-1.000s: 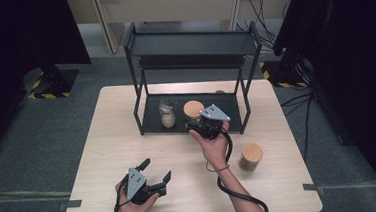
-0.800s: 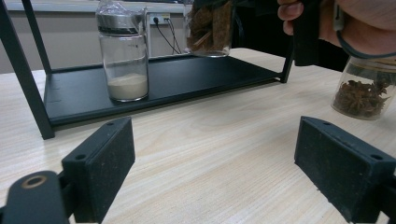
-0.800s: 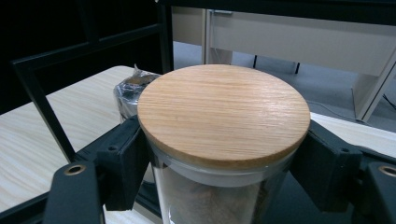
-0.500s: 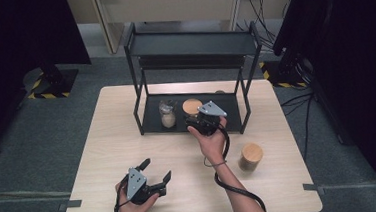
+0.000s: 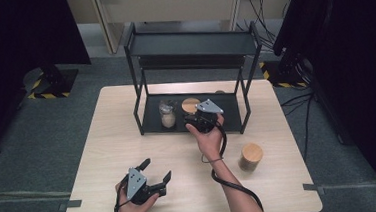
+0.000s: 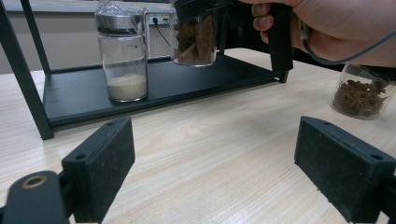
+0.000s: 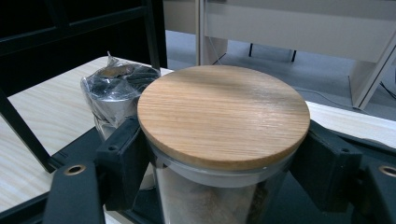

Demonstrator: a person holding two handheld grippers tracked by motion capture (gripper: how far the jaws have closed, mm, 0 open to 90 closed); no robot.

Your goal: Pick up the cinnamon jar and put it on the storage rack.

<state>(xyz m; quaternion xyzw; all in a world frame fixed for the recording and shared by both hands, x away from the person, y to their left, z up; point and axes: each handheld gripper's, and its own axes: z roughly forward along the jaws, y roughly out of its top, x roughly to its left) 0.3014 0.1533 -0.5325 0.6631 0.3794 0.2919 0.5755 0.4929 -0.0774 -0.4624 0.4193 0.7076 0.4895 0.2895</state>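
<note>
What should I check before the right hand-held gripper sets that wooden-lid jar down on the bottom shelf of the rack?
1. Grip on the jar: ok. The right hand-held gripper has a jaw on each side of the wooden-lid jar, just under the lid.
2. Jar upright: ok, the lid looks level.
3. Jar clear of the shelf: ok. In the left gripper view its base hangs above the bottom shelf.
4. Gap to the powder jar: cannot tell; it stands close beside.
5. Left hand-held gripper out of the way: ok, open near the table's front edge.
6. Second wooden-lid jar: ok, apart on the table.
</note>
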